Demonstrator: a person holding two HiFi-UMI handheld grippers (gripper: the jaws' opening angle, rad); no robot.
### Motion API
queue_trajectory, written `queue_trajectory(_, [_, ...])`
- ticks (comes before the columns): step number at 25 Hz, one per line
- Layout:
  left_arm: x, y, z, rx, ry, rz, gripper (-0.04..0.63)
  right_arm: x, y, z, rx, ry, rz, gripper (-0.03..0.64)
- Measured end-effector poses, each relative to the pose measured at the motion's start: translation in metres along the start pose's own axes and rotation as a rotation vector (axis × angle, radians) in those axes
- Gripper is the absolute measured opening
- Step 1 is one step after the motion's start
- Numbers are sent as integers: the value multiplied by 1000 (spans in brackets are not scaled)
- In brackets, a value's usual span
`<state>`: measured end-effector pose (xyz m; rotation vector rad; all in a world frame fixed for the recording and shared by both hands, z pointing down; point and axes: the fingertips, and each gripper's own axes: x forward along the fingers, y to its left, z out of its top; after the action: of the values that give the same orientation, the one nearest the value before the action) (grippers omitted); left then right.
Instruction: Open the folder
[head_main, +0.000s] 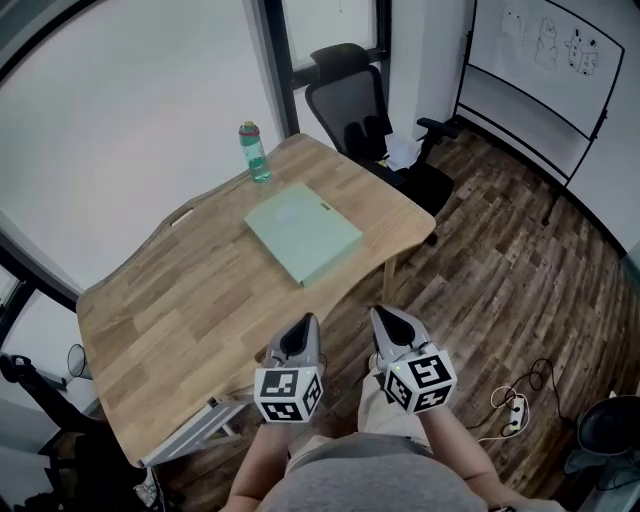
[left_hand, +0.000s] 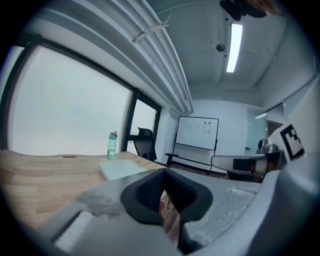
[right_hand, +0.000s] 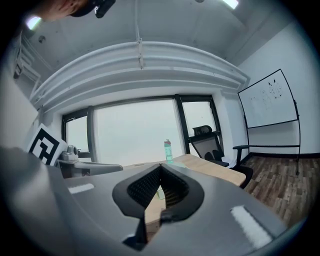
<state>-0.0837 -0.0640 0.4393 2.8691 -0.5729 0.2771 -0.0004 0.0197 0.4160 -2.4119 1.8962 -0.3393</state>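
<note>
None of the opening is done, as far as I can judge: the folder (head_main: 303, 233) lies flat and shut on the table (head_main: 180, 300), its pale green cover down over whatever is inside, and neither of my tools touches it. It sits on the table's far half, set askew to the table's edges, with one corner close to the table's right-hand edge. A green bottle (head_main: 253, 150) stands upright at the table's far edge, beyond the folder and apart from it. My left gripper (head_main: 308, 322) hangs just over the table's near edge and my right gripper (head_main: 382, 316) is just off that same edge, over the floor. Both point toward the table's far end, with a good stretch of bare wood between them and the folder. Each pair of jaws is closed tip to tip, pads meeting with nothing caught between them, so I carry nothing. What is left is the whole job: bring the tools across the table to the folder, find the free edge of the cover, get a jaw under or onto it, and swing it over. There is a small dark mark near the folder's edge on the side toward the table's far end. I cannot tell whether it is a clasp or a label, nor which side is the spine. I expect one tool may have to pin the folder to the table while the other lifts.
</note>
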Motion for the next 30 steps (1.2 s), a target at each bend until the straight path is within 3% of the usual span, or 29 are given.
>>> queue_trajectory(4, [38, 2, 12, 1, -11, 13, 0, 36, -34, 13, -8, 6, 31, 2])
queue_trajectory(15, [126, 29, 27, -16, -10, 147, 0, 129, -104, 37, -48, 70, 159, 2])
queue_trajectory(30, [198, 58, 18, -39, 24, 349, 0, 229, -160, 26, -89, 170, 364, 2])
